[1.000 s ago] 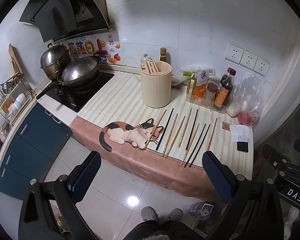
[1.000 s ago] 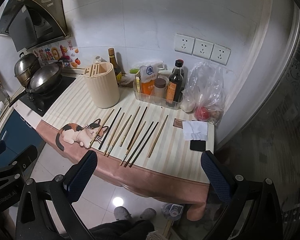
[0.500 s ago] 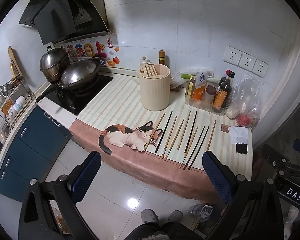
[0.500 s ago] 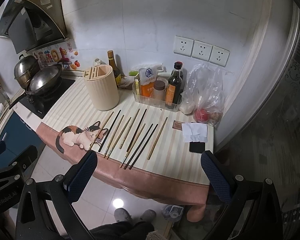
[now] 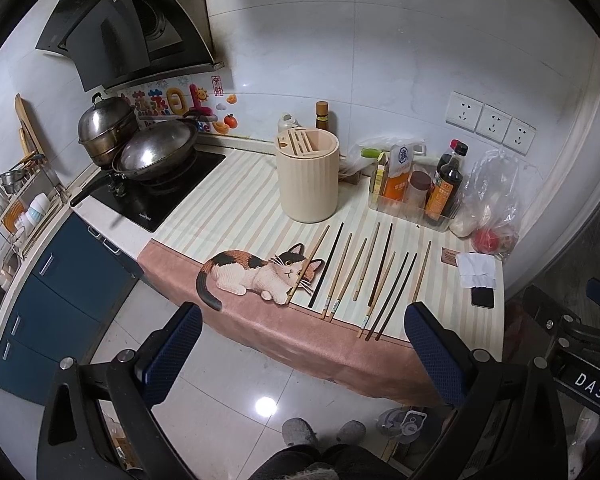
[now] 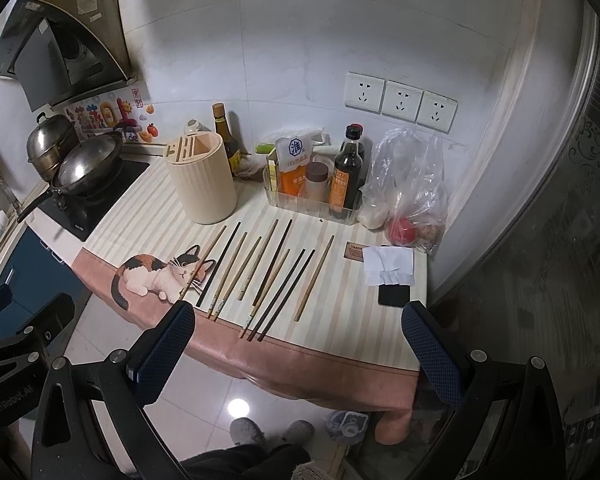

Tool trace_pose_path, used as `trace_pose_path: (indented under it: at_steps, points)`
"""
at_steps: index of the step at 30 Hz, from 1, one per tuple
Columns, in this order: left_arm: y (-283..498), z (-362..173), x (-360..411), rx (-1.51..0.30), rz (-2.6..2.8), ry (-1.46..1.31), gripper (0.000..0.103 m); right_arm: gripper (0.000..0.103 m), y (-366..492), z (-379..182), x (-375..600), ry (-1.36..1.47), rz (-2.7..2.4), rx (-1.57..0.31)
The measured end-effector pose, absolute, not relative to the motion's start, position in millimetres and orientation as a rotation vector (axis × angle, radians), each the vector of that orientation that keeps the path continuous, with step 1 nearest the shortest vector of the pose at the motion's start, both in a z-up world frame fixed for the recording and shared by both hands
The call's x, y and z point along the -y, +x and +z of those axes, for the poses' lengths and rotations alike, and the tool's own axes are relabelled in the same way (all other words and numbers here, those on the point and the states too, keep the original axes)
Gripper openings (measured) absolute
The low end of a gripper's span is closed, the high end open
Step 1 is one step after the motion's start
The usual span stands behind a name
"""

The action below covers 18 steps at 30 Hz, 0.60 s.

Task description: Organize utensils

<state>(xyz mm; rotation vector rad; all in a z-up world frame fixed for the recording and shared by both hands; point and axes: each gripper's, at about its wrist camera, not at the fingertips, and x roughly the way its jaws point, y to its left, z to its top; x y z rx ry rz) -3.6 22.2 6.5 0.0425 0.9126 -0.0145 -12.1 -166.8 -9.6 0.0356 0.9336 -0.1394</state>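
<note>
Several chopsticks (image 5: 364, 272), some pale wood and some dark, lie side by side on the striped cloth of the counter; they also show in the right wrist view (image 6: 260, 272). A cream cylindrical utensil holder (image 5: 307, 178) with slots on top stands upright behind them, also in the right wrist view (image 6: 202, 180). My left gripper (image 5: 302, 354) is open and empty, held above the floor in front of the counter edge. My right gripper (image 6: 296, 354) is open and empty, also short of the counter edge.
A wok (image 5: 156, 154) and steel pot (image 5: 106, 128) sit on the hob at left. A clear tray of sauce bottles (image 6: 320, 184), a plastic bag (image 6: 414, 196), a folded paper (image 6: 390, 266) and a phone (image 6: 396, 295) are at right. A cat picture (image 5: 256, 274) is on the cloth.
Both grippers have pulled back and tilted up a little, so the counter sits lower and farther in both views. Nothing on the counter has moved.
</note>
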Motion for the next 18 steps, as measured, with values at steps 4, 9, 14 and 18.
trace_pose_path:
  at_steps: [4, 9, 14, 18]
  points:
    - [-4.7, 7.5, -21.6, -0.911, -0.017, 0.044, 0.103, 0.103, -11.7, -9.3, 167.5, 0.036, -0.139, -0.933]
    - [-5.1, 7.5, -22.0, -0.911, -0.016, 0.043, 0.103, 0.103, -12.0, -9.3, 166.9, 0.037, -0.140, -0.933]
    - [-4.6, 7.6, -21.6, -0.911, -0.017, 0.044, 0.103, 0.103, -11.3, -9.3, 167.3, 0.036, -0.139, -0.935]
    - [-4.7, 7.7, -21.8, -0.912, -0.018, 0.043, 0.103, 0.103, -12.4, -8.3, 166.4, 0.036, -0.140, -0.934]
